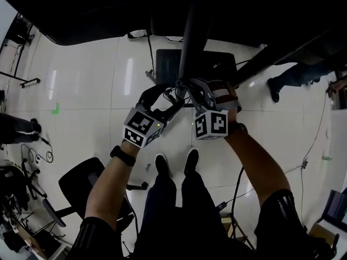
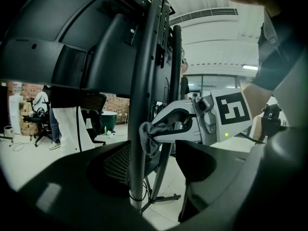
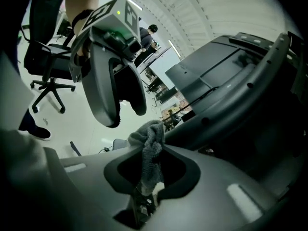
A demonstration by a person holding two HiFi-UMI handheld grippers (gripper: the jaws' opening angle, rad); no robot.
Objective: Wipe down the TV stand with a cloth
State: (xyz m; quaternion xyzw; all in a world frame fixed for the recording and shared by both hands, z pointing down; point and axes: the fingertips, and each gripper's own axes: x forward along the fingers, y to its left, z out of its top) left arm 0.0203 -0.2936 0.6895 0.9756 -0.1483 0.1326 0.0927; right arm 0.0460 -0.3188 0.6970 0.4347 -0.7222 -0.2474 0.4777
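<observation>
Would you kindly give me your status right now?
Right gripper shut on cloth, cloth against stand pole. Left gripper open beside it. Nothing in the way.

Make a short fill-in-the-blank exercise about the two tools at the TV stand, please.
1. The right tool is shut on a grey ____.
2. Between the open jaws of the left tool stands the stand's dark ____.
3. On the white floor stands a black office ____.
Missing words: cloth; pole; chair.
</observation>
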